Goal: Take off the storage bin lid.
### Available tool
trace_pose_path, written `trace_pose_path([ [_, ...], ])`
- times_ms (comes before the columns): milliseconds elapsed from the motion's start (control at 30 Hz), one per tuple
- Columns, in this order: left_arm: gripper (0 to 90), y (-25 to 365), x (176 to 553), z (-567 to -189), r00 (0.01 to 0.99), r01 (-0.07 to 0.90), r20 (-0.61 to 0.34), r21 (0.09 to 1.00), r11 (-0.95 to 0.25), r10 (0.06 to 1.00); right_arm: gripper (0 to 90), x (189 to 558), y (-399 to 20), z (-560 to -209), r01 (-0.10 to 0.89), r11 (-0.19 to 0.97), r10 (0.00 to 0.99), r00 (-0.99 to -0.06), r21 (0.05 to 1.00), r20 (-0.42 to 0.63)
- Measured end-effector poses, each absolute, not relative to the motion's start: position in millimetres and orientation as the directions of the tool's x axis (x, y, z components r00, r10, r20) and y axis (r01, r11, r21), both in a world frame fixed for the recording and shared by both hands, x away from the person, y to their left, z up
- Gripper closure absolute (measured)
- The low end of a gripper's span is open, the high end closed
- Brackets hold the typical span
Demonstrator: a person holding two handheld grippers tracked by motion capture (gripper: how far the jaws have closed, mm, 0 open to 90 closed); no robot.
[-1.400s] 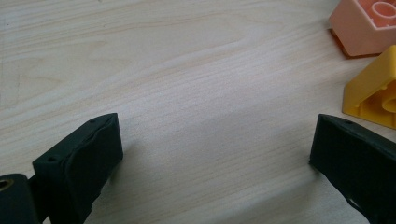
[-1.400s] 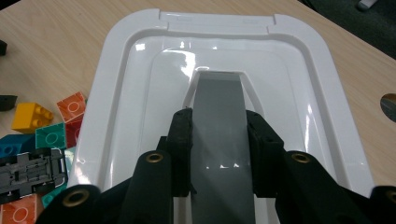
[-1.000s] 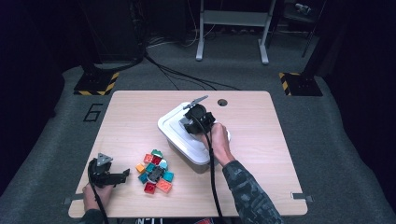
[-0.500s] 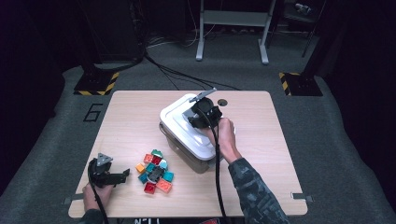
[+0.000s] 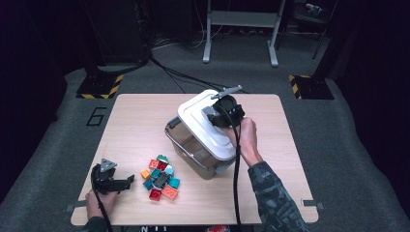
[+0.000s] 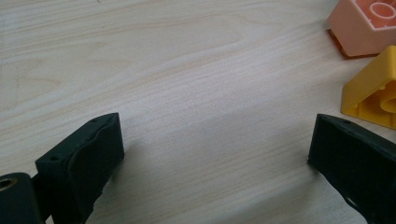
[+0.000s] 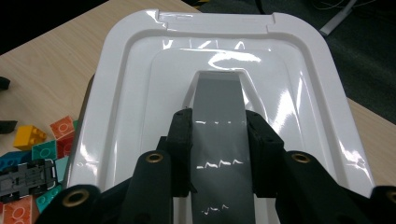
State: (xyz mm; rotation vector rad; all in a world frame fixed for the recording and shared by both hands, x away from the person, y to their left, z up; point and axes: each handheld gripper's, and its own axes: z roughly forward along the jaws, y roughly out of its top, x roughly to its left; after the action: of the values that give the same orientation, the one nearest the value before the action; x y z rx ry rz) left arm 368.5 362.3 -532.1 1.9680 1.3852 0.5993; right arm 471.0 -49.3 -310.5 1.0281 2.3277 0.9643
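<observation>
My right gripper [image 5: 220, 113] is shut on the grey handle [image 7: 219, 112] in the middle of a white lid [image 5: 200, 123]. The lid [image 7: 140, 70] hangs tilted above a clear plastic bin [image 5: 191, 150], whose near-left rim is uncovered. Several coloured bricks [image 5: 161, 178] and a small black toy car [image 7: 25, 175] lie in a heap left of the bin. At the table's front left corner my left gripper [image 5: 126, 181] rests low over the wood and points toward the heap. Its jaws stand wide open [image 6: 215, 149] with bare wood between them. A yellow brick [image 6: 373, 95] and a peach brick [image 6: 364, 23] lie just ahead.
The wooden table [image 5: 135, 125] has free room along its left and far sides. Cables, stand legs and striped floor markers [image 5: 99, 87] lie on the dark floor beyond the far edge. A cable trails from each gripper toward the person.
My right gripper has risen and moved to the far right with the lid, pulling it off the bin and exposing the bin's near-left side. The left gripper has stayed put.
</observation>
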Motion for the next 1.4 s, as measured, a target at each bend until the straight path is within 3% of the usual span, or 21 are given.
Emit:
trace_pose_path([
  [1000,3.4,362,368,-532,0.335,0.646,-0.001,0.728,-0.229,0.942,66.6,468,-154,-303,0.564,0.348,0.899,-0.428,0.749,-0.095],
  [1400,3.7,362,368,-532,0.337,0.647,-0.001,0.727,-0.231,0.941,66.6,477,-202,-341,0.641,0.229,0.959,-0.277,0.733,-0.058],
])
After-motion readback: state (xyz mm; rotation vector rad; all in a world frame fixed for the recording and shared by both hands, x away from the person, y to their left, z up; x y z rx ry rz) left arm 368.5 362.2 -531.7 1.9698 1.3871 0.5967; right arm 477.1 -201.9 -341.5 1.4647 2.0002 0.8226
